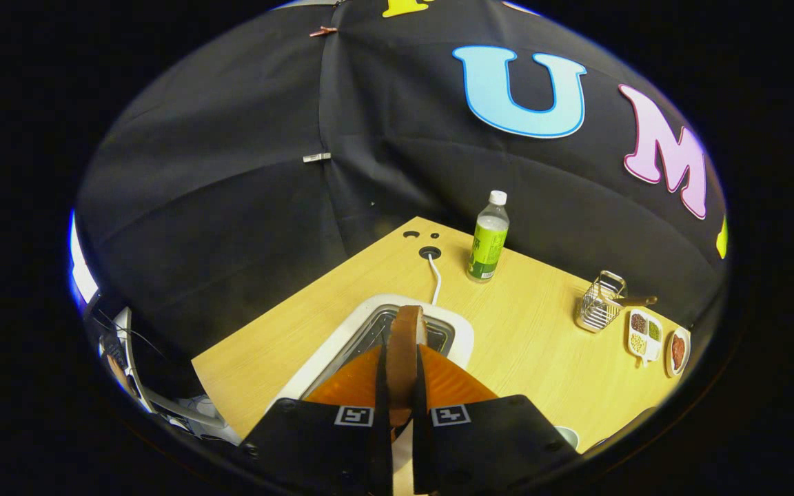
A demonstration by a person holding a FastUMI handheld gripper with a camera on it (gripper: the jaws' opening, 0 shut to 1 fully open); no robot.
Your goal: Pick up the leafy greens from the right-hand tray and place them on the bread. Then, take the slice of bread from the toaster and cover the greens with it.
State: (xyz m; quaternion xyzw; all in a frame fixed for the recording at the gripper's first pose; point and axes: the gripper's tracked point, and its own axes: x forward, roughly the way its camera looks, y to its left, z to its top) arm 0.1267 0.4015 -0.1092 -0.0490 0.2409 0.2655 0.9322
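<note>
A slice of bread (pixel 407 341) with a brown crust stands on edge between my fingers, over the slot of the white toaster (pixel 462 331). My gripper (pixel 400 372) is shut on the slice, one finger on each flat side. The slice's far end reaches past the fingertips above the toaster's metal slot (pixel 369 331). The toaster sits on the wooden table (pixel 535 331) right under and ahead of the fingers.
A white cord (pixel 435 279) runs from the toaster to a hole in the table. Beyond stands a green-labelled bottle (pixel 488 241). Off to the right are a wire basket (pixel 599 303), a small divided dish (pixel 645 335) and a small dish (pixel 677 351) with something red.
</note>
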